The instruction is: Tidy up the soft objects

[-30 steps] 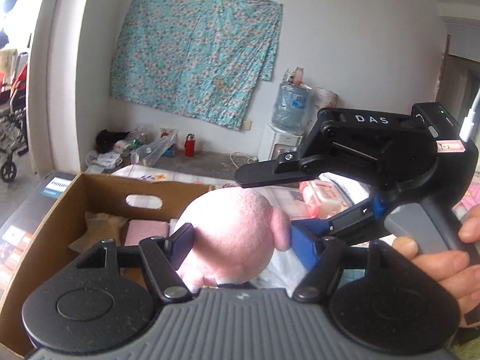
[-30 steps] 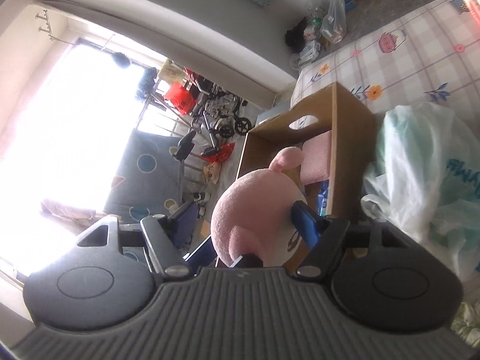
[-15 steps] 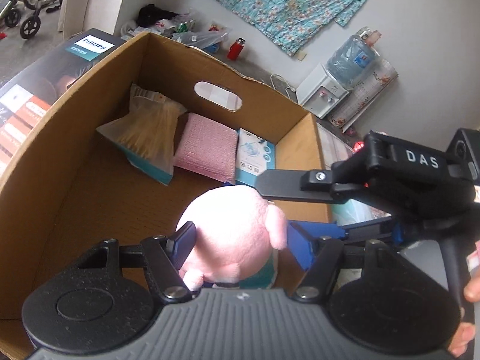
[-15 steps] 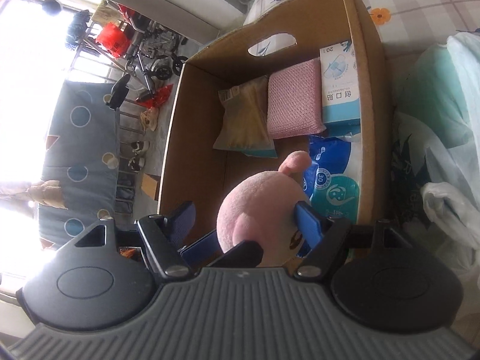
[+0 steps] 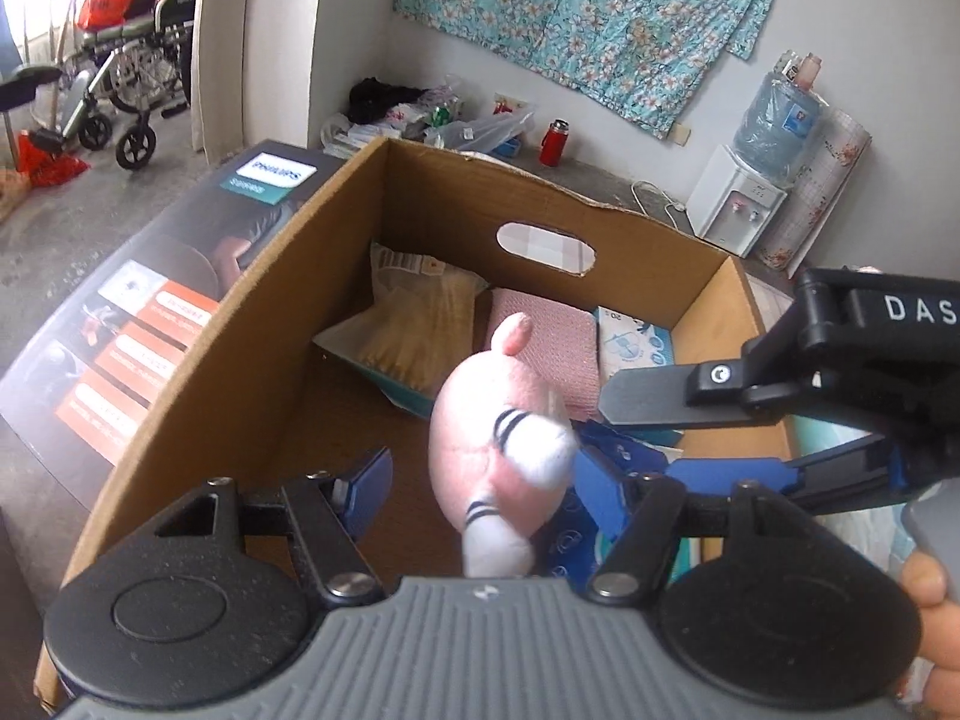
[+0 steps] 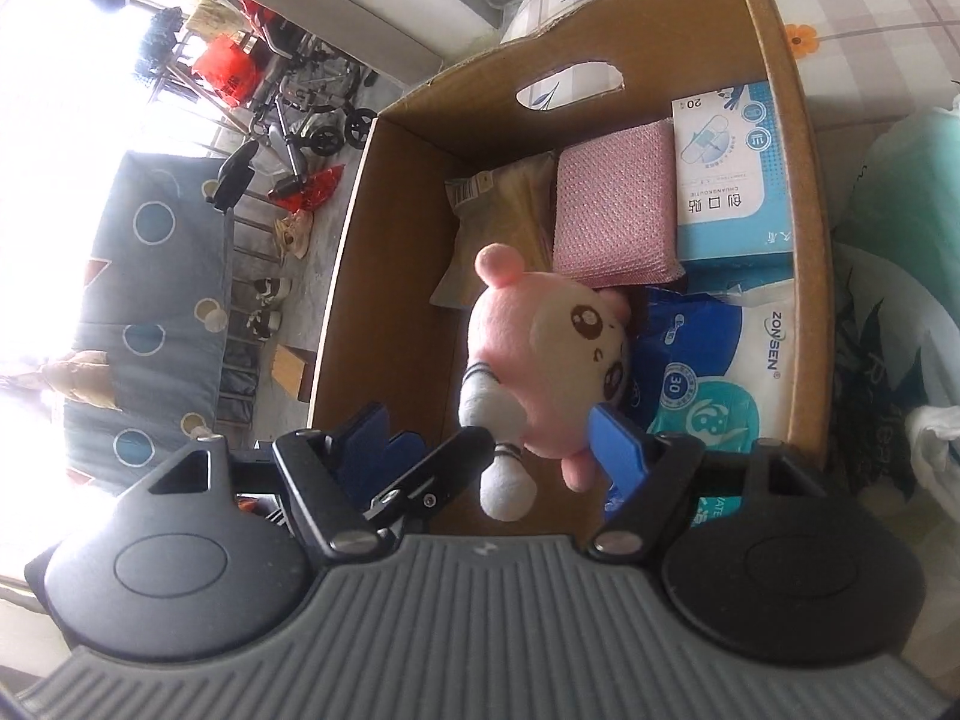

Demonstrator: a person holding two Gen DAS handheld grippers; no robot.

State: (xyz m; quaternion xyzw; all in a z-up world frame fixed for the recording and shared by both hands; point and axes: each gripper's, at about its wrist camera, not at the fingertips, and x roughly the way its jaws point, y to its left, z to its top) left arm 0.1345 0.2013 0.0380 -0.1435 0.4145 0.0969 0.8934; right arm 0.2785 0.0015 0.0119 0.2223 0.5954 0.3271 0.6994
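A pink plush toy with white striped legs hangs over the inside of the cardboard box. It is tipped, legs toward the cameras. My left gripper is open around it: the plush leans on the right finger and a gap shows at the left finger. My right gripper is open too, and the plush touches only its right finger. The right gripper reaches in from the right, crossing the left one.
In the box lie a tan tissue pack, a pink cloth, a plaster box and blue packs. Plastic bags lie right of the box. A hand holds the right gripper. A wheelchair stands on the far floor.
Both grippers came down over the box with the plush. Since then the plush has turned, its legs now face the cameras, and it has come off the left finger of each gripper.
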